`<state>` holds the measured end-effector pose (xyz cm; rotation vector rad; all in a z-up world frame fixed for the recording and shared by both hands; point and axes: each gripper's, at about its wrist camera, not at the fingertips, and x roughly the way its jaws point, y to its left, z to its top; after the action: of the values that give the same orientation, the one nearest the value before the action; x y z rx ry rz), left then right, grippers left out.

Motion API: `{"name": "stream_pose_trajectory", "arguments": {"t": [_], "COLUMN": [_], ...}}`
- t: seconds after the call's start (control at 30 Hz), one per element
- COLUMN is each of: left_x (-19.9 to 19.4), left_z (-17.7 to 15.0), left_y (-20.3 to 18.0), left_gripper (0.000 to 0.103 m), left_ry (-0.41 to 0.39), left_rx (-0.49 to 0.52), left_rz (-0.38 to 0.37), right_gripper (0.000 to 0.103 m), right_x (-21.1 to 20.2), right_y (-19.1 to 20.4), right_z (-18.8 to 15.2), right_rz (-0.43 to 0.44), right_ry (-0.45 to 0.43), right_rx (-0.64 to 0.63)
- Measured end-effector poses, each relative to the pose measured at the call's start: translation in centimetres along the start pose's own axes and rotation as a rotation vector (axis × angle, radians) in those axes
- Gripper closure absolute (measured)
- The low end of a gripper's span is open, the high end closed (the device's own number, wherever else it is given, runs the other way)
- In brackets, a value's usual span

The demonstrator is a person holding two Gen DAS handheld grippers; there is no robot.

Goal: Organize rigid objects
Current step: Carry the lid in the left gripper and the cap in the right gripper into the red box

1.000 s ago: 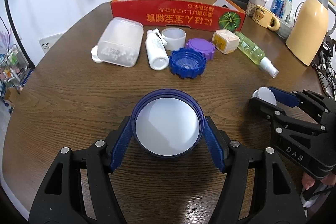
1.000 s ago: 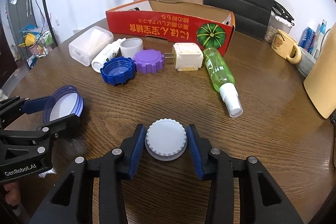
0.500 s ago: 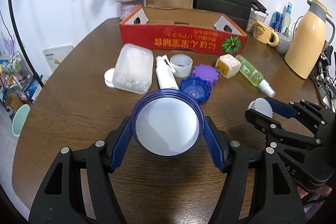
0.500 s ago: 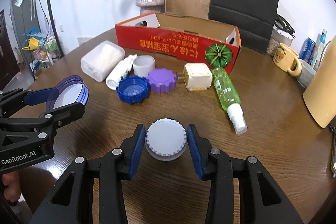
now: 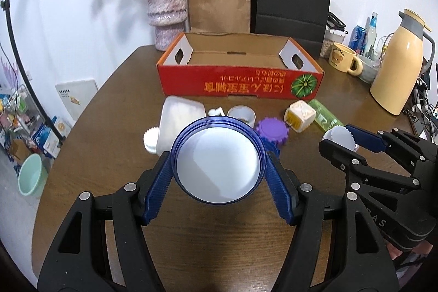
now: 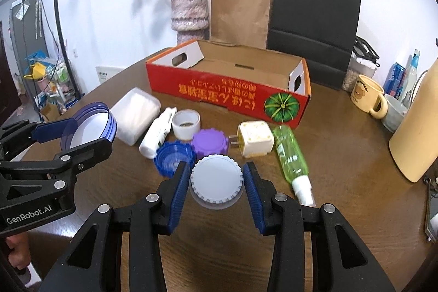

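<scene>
Left tool: clamped on the blue-rimmed lid, held above the worktop.
Right tool: clamped on the white ridged cap.
Destination: likely the red box; carry both level over its near wall, then release inside.

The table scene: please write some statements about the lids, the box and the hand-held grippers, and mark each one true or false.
1. The left hand-held gripper holds a large blue lid. True.
2. The right hand-held gripper is empty. False: it grips a white ridged lid.
3. The red cardboard box already holds several items. False: what shows of its inside is bare.
4. A green spray bottle lies on its side next to a white plug adapter. True.
5. The purple lid is in the box. False: it lies on the table.
</scene>
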<state>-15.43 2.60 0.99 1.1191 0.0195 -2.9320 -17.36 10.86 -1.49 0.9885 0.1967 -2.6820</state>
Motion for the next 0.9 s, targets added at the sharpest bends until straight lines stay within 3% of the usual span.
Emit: {"name": "stream_pose_trajectory", "arguments": {"t": [0.9], "left_x": [3.5], "left_z": [7.2], "left_y": [0.8], "left_gripper": [0.04], "left_ry": [-0.059], "left_rx": [0.0], "left_rz": [-0.019], "right_gripper": [0.058], "right_x": [2.6], "right_y": [-1.7], "right_z": [7.0], "right_rz": [-0.061], "right_ry": [-0.082], "right_rx": [0.049]}}
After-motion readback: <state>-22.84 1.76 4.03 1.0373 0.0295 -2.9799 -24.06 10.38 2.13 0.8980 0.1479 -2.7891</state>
